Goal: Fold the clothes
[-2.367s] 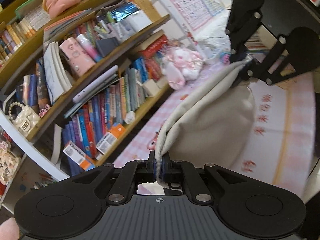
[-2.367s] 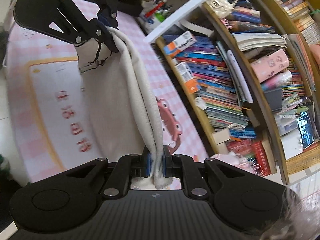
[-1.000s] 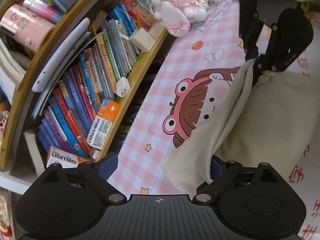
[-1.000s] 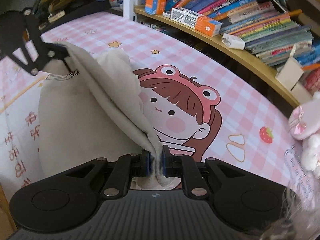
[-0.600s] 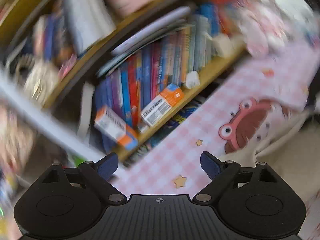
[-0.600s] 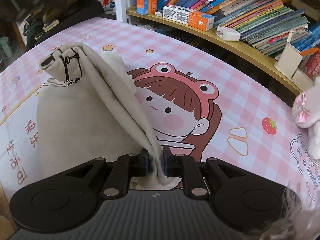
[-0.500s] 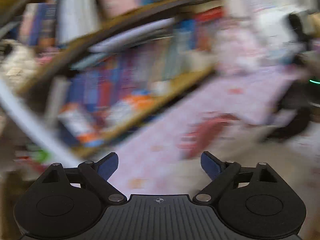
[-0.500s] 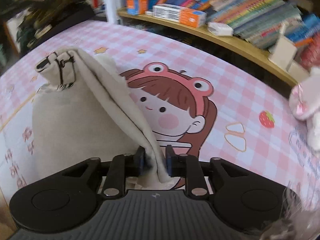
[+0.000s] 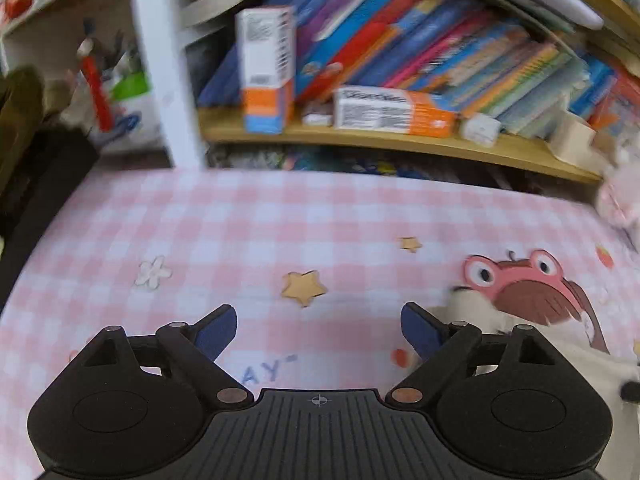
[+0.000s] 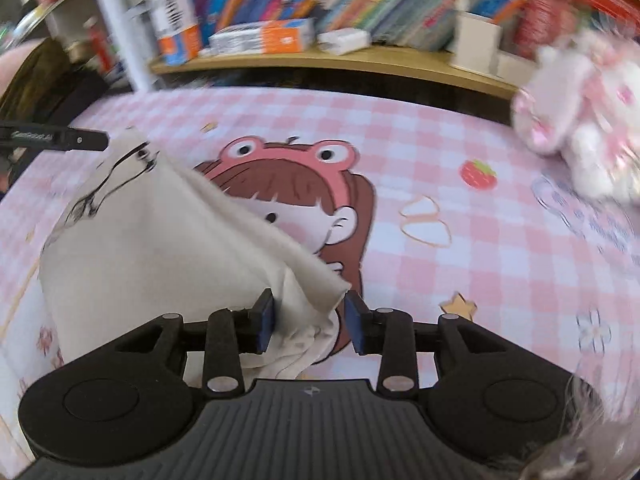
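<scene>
The cream garment (image 10: 152,248) lay on the pink checked cloth (image 10: 460,240), partly covering the printed cartoon girl (image 10: 320,200); in the left wrist view only its edge (image 9: 472,304) showed, just beside the right-hand finger. The right gripper (image 10: 309,316) stood with its jaws parted, a loose corner of the garment lying between them, and the blue pads (image 10: 265,318) did not press the fabric. The left gripper (image 9: 318,324) was spread wide and held nothing, hovering over bare checked cloth near a printed star (image 9: 304,288).

Handling, as judged: the garment appeared light, soft and limp, draping in ridges and slumping where unsupported. It looked neither fragile nor slippery, though stacked layers might slide apart under a shallow pinch. The best hold seemed to be at corners or along a hemmed edge, taken through all layers at once; a grasp mid-panel would likely only bunch it.

Containers: the wooden shelf (image 10: 320,62) behind the cloth carried a row of books (image 9: 440,60) and, in front of them, an upright orange-and-white box (image 9: 266,68) and a similar box lying flat (image 9: 394,110). A small open white box (image 10: 478,42) stood farther right; its contents could not be made out. A pink plush toy (image 10: 580,120) rested on the far right of the cloth.
</scene>
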Tool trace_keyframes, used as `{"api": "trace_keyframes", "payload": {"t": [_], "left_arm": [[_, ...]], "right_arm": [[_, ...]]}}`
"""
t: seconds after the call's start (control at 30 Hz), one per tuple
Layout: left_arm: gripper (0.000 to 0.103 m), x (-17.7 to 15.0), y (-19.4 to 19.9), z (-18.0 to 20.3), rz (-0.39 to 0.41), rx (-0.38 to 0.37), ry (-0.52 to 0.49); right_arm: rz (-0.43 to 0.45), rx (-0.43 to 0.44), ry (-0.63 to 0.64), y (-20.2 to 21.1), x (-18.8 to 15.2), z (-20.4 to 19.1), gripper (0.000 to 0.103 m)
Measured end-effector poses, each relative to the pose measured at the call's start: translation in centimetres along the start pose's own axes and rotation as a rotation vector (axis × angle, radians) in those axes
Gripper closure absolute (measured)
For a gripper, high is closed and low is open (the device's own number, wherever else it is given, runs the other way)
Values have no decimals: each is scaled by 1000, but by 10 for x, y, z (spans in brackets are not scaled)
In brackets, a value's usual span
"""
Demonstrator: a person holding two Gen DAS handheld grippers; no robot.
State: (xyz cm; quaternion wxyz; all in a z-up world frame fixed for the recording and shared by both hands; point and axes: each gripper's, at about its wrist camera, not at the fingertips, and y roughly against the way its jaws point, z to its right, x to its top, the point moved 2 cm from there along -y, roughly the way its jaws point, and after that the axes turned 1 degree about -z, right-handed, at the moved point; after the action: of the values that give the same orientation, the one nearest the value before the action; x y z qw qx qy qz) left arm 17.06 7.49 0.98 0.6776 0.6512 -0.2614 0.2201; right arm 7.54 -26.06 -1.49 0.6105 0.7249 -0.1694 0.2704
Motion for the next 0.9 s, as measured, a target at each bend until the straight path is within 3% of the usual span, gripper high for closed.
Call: {"api": "trace_keyframes", "payload": {"t": [0.07,0.17,0.23,0.33,0.47,0.57,0.6,0.67,0.7,0.73,0.8,0.9], "left_arm": [[13,-3,8,-6,24,-51,-5],[12,-11,19,-9,25,-295,22],[12,-17,15,-13,-19,-412,54],[13,-29,-5,-15,-93,-440,131],[14,-38,-29,-19,-156,-488,251],[40,-44,-34,-10,-210,-537,276],[62,-46,-35,-7,-229,-554,280],[68,-51,-29,0,-240,-544,275],[73,-54,-24,3,-250,-540,271],[77,-57,-18,5,-266,-541,271],[83,-68,-1,5,-303,-582,279],[83,-85,17,0,-324,-699,280]], "right_arm": [[25,-51,-44,9,-3,2,70],[51,-101,-169,27,-9,13,69],[38,4,-355,37,-19,25,69],[15,202,-645,42,-43,31,57],[10,199,-768,40,-60,17,57],[5,176,-806,39,-67,6,56],[8,170,-819,39,-68,4,56],[16,163,-838,38,-71,1,61],[22,164,-838,37,-71,0,79],[33,172,-818,37,-71,0,89],[56,144,-758,42,-67,0,93],[90,89,-683,53,-63,3,93]]}}
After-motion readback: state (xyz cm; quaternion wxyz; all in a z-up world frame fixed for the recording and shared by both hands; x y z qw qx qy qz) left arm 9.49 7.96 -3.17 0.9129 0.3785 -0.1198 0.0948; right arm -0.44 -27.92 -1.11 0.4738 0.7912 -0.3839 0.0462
